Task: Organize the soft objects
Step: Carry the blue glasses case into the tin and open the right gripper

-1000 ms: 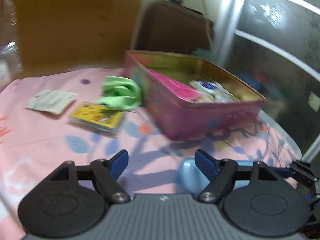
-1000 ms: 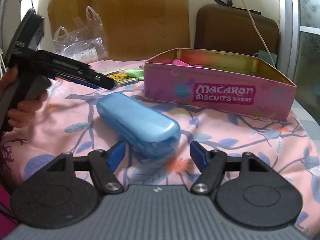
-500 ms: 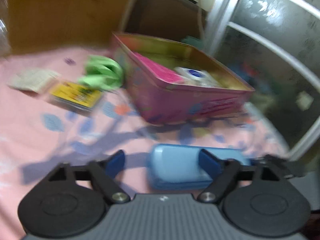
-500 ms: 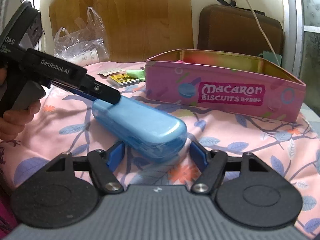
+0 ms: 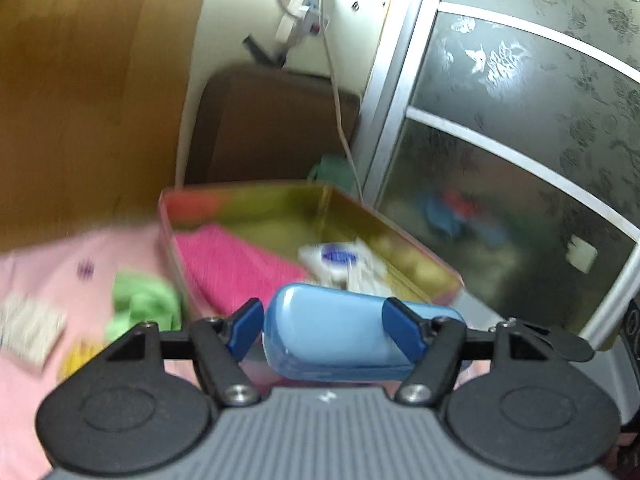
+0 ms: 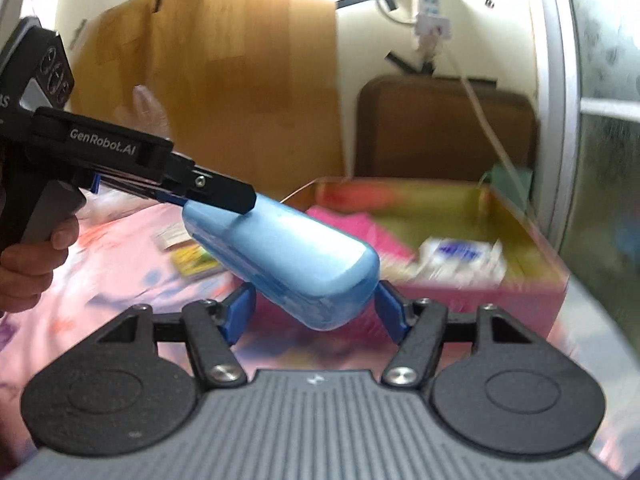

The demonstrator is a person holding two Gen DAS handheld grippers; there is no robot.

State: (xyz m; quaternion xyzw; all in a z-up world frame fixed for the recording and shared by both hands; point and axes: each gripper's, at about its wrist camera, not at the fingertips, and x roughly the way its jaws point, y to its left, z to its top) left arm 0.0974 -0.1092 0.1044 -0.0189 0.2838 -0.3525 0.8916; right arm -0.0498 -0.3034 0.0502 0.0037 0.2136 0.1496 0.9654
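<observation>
A light blue hard case (image 5: 340, 328) hangs in the air over the pink flowered bedspread (image 5: 48, 400), held at both ends. My left gripper (image 5: 324, 322) is shut on one end; in the right wrist view that gripper (image 6: 216, 196) clamps the far upper end of the case (image 6: 288, 256). My right gripper (image 6: 316, 308) is shut on the near lower end. Just behind the case stands the open pink biscuit tin (image 5: 240, 194), with a pink cloth (image 5: 240, 264) and a white packet (image 5: 336, 258) inside. A green cloth (image 5: 140, 304) lies left of the tin.
A yellow pack (image 6: 192, 260) and a white packet (image 5: 28, 328) lie on the bedspread left of the tin. A brown chair back (image 6: 440, 128), a wooden panel (image 6: 220, 60) and a frosted glass door (image 5: 520, 140) stand behind. A hand (image 6: 28, 264) grips the left tool.
Both grippers closed on the blue case where it lay on the bedspread and lifted it. It now hangs tilted in front of the tin's open top.
</observation>
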